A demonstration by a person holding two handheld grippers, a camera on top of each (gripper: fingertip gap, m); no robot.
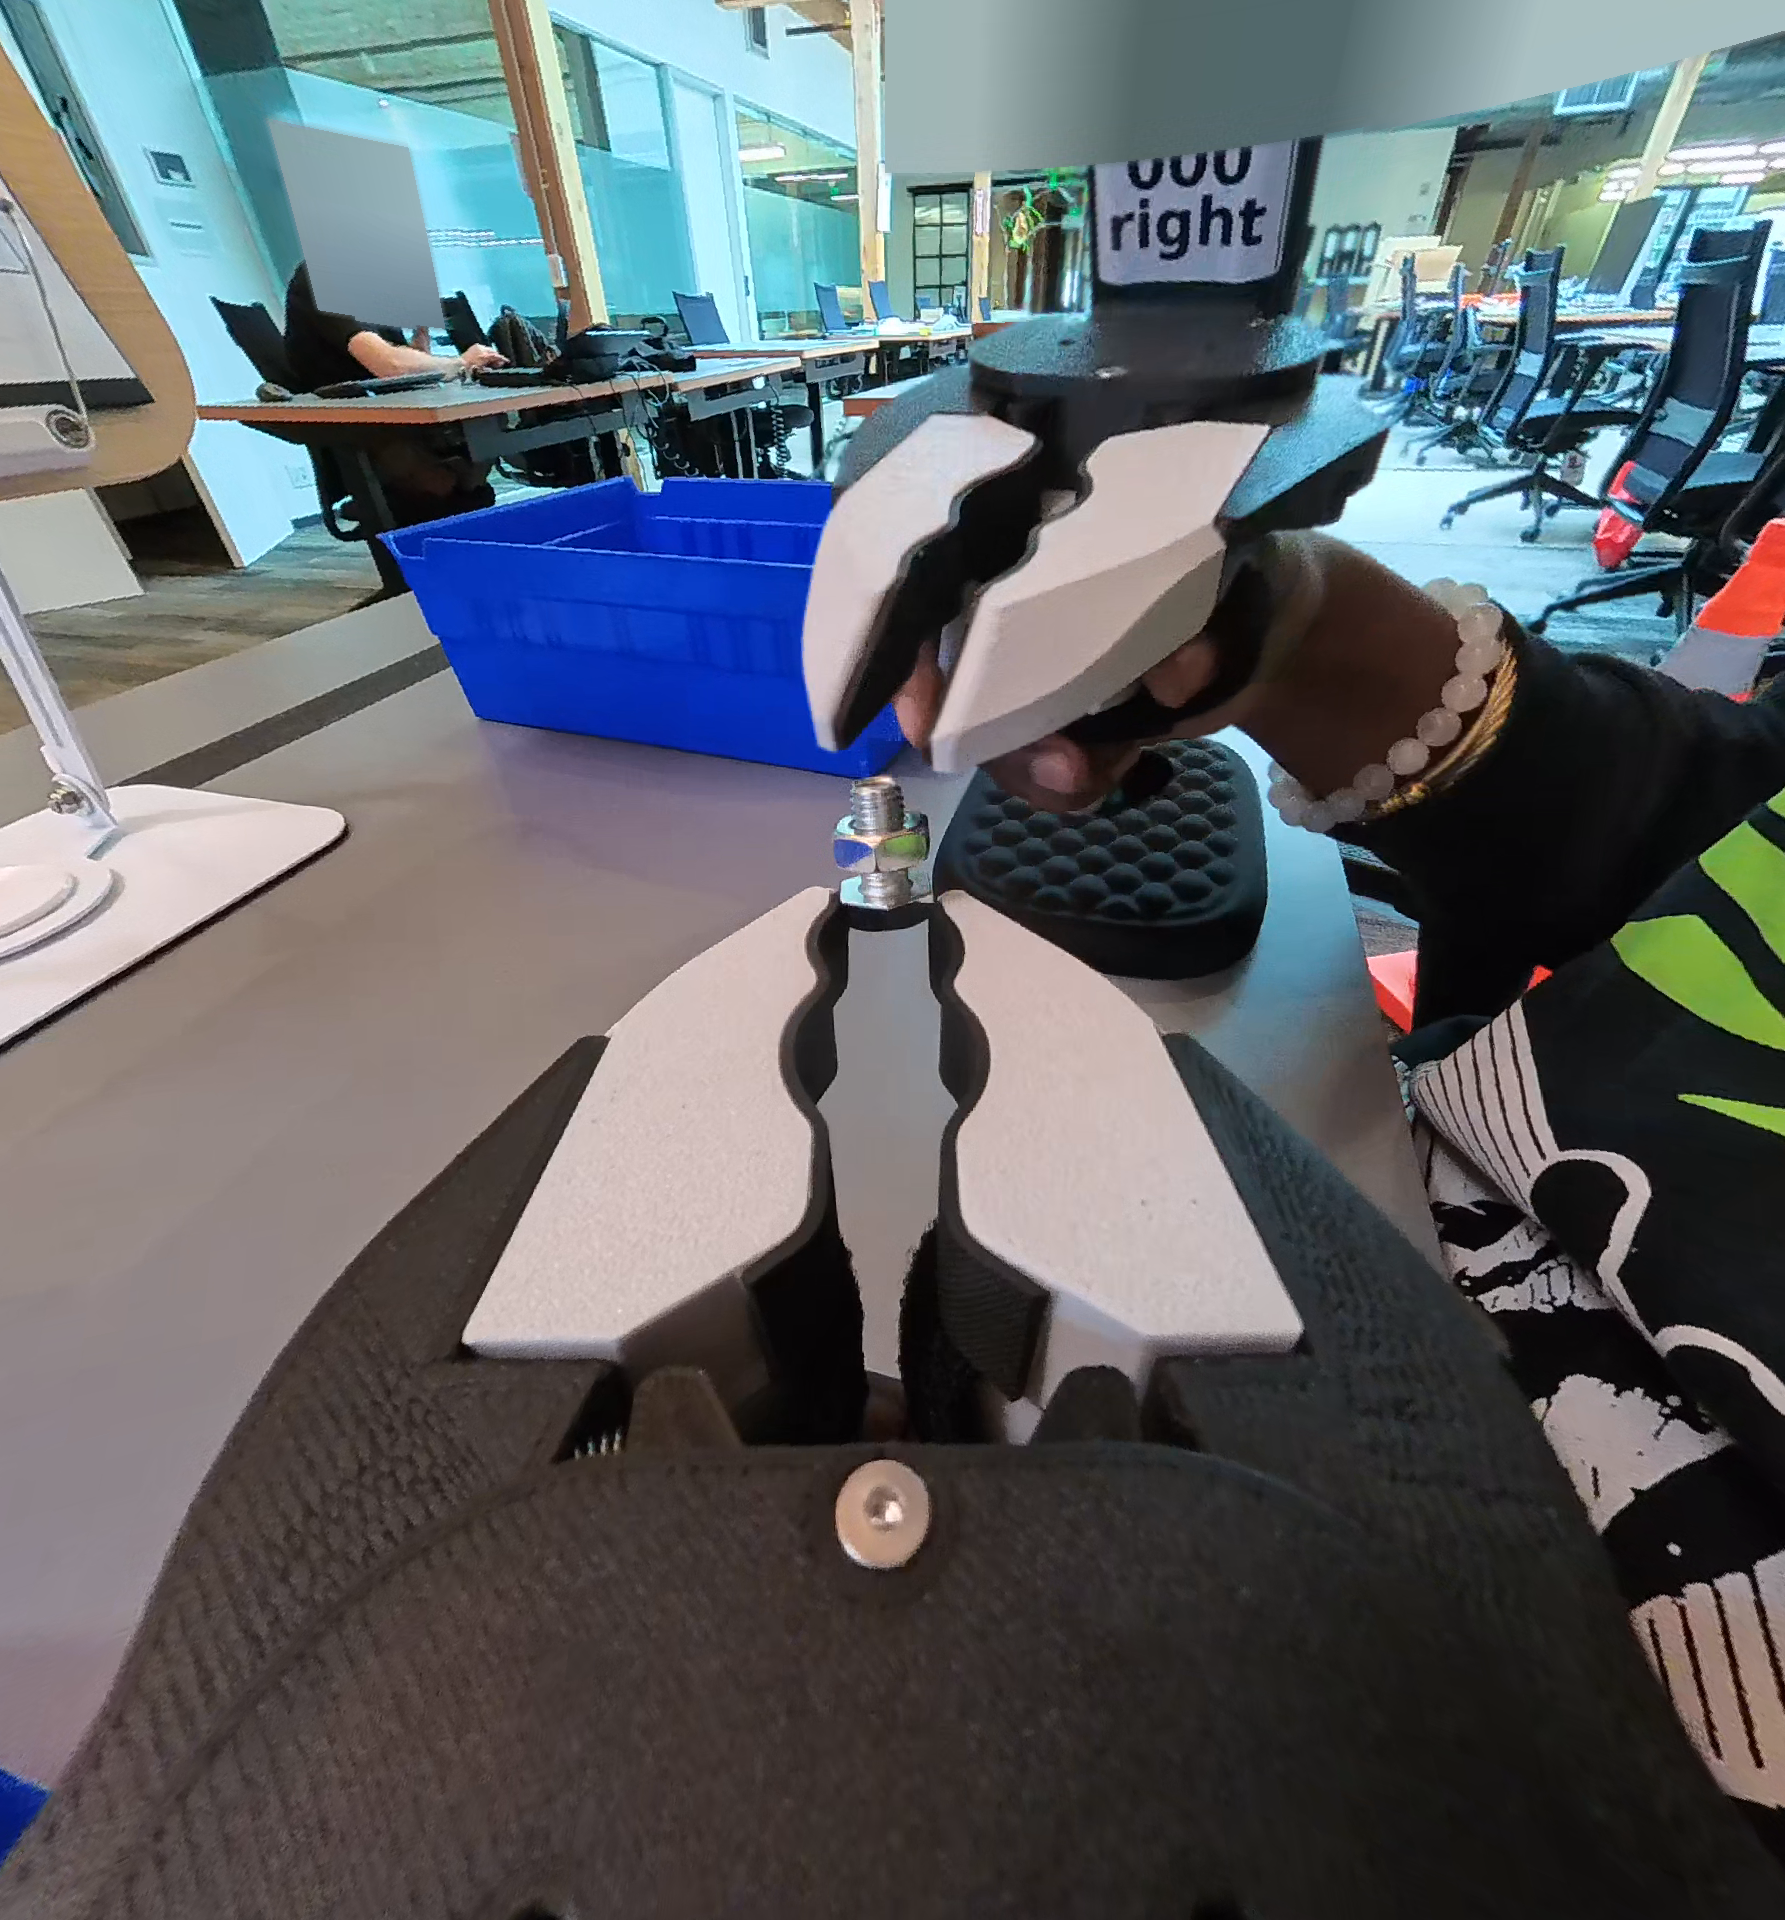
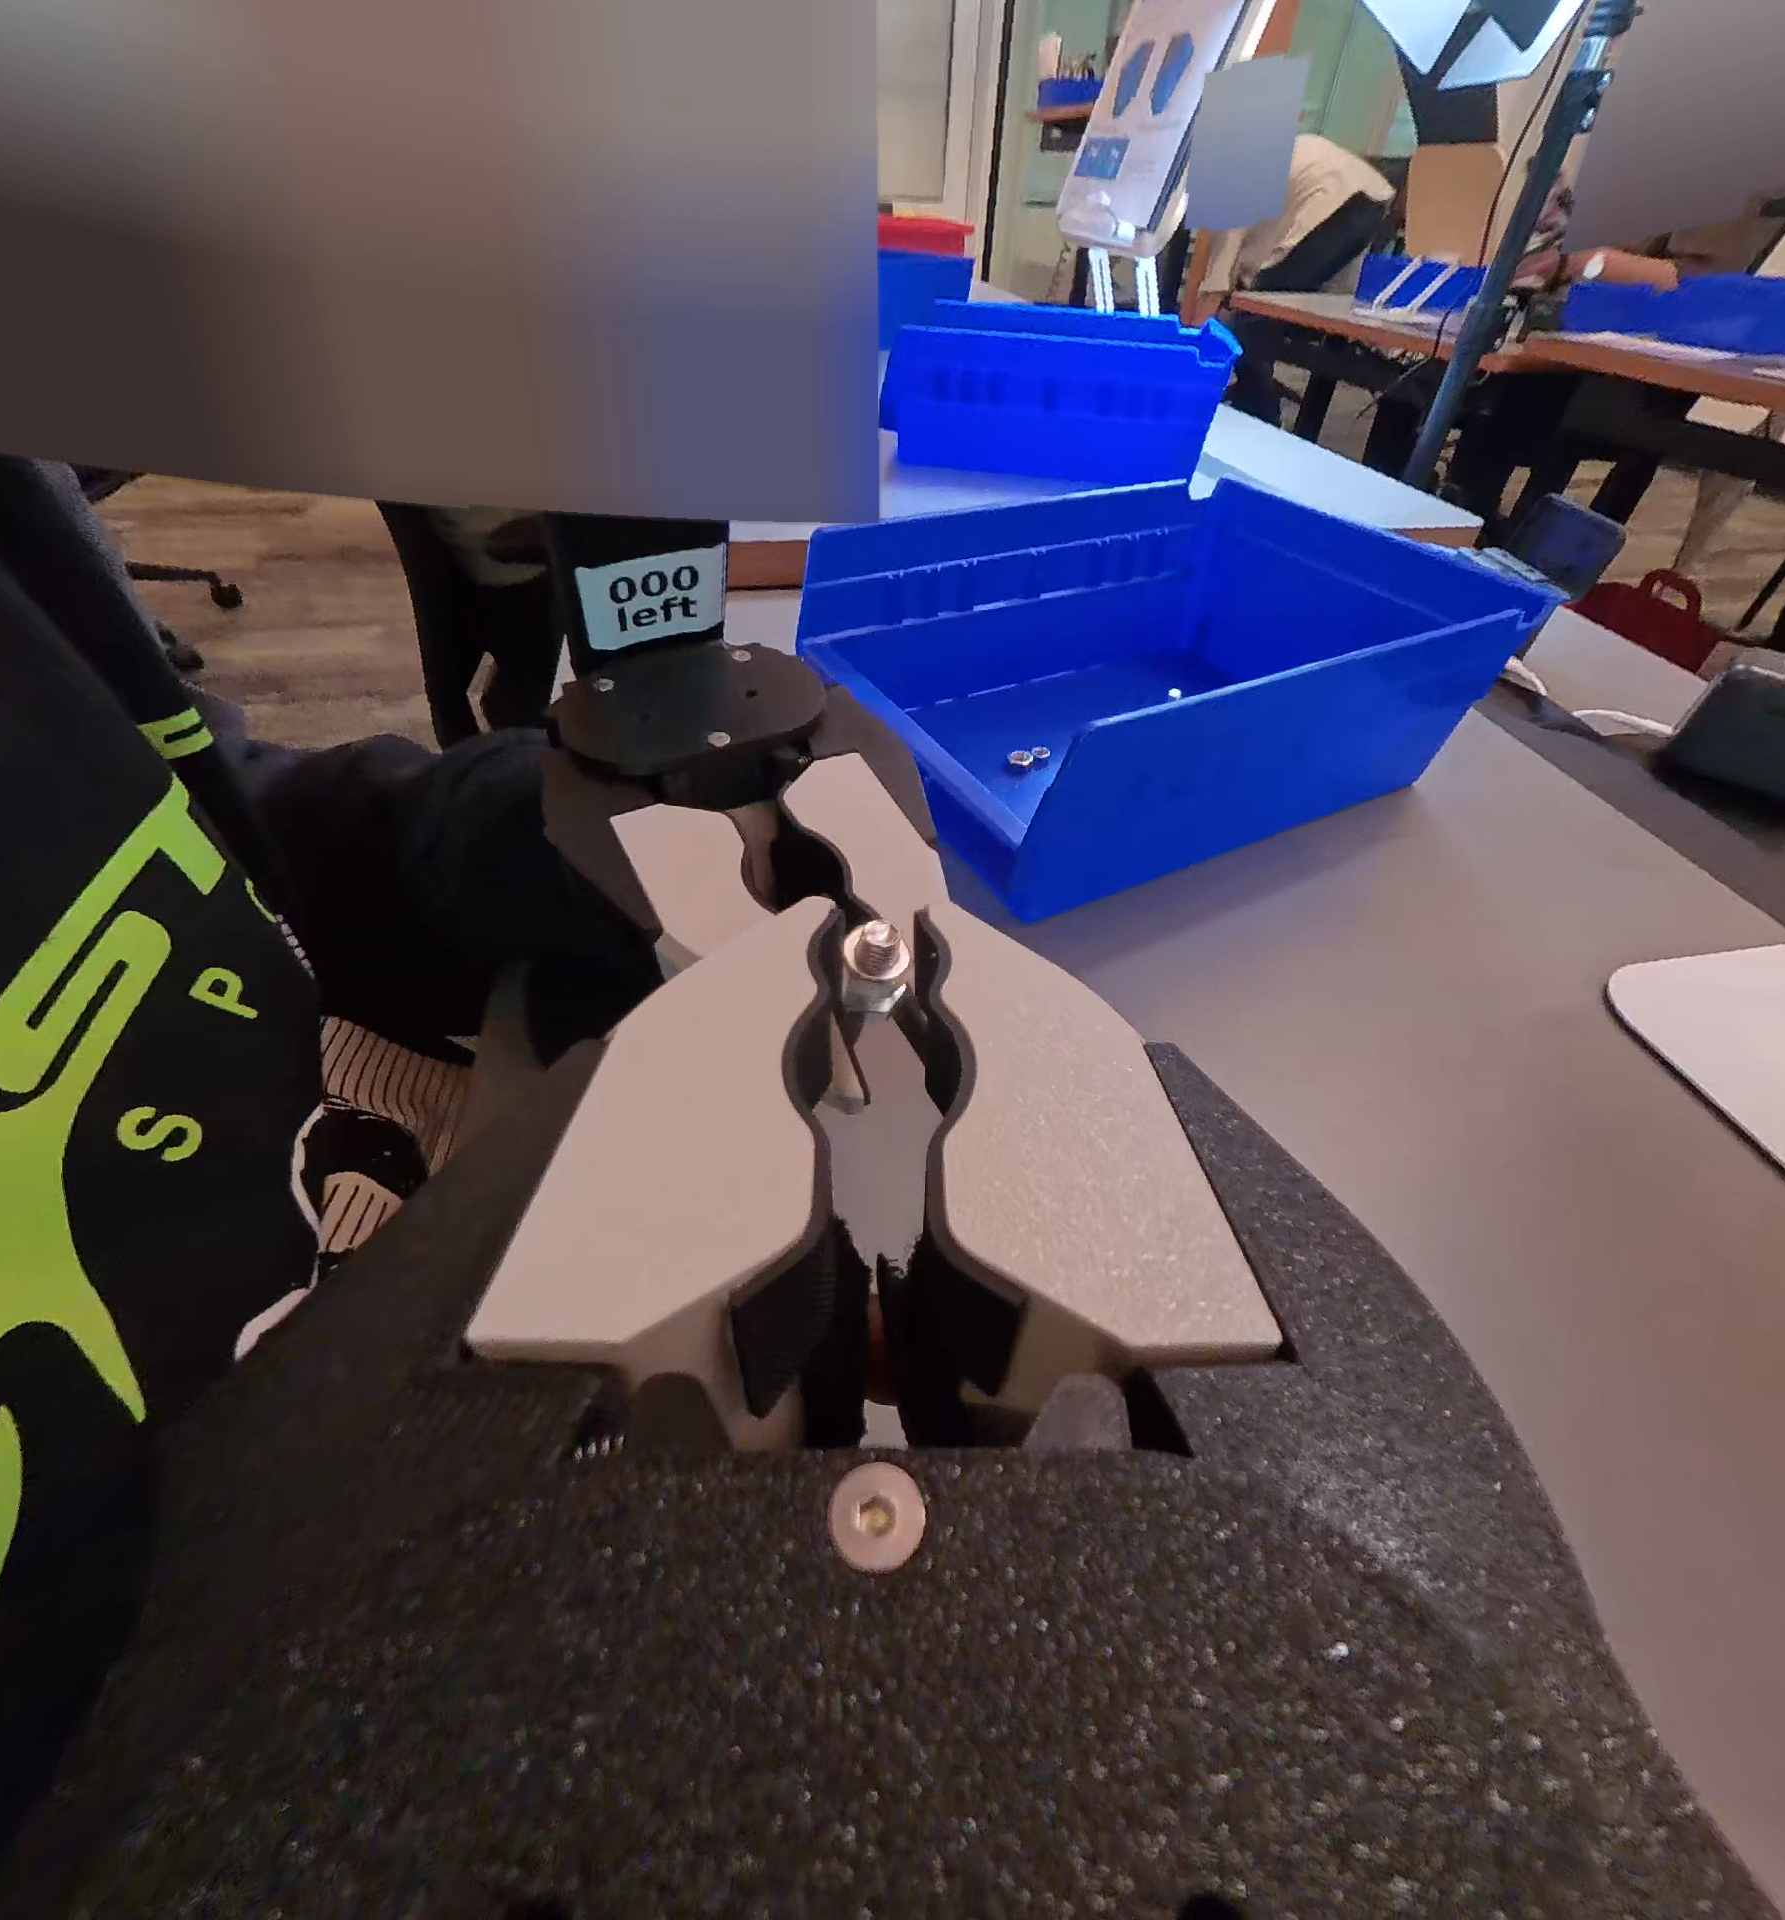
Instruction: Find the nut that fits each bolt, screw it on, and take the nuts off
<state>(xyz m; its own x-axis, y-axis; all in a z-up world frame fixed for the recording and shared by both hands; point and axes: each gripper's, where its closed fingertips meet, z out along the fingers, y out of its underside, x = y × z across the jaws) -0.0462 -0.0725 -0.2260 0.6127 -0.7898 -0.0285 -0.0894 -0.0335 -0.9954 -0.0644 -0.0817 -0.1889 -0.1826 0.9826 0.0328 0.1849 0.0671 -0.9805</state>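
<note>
One bolt, three nuts, two bins

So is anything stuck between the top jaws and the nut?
Nothing visible. The right gripper hangs open just above the nut, which sits on the bolt that the left gripper holds upright.

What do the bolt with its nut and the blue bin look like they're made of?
Bolt and nut: bright silvery metal, likely zinc-plated steel, judging by the mirror-like glints on the nut's flats. Blue bin: moulded plastic, slightly glossy, with thin ribbed walls and one even colour.
</note>
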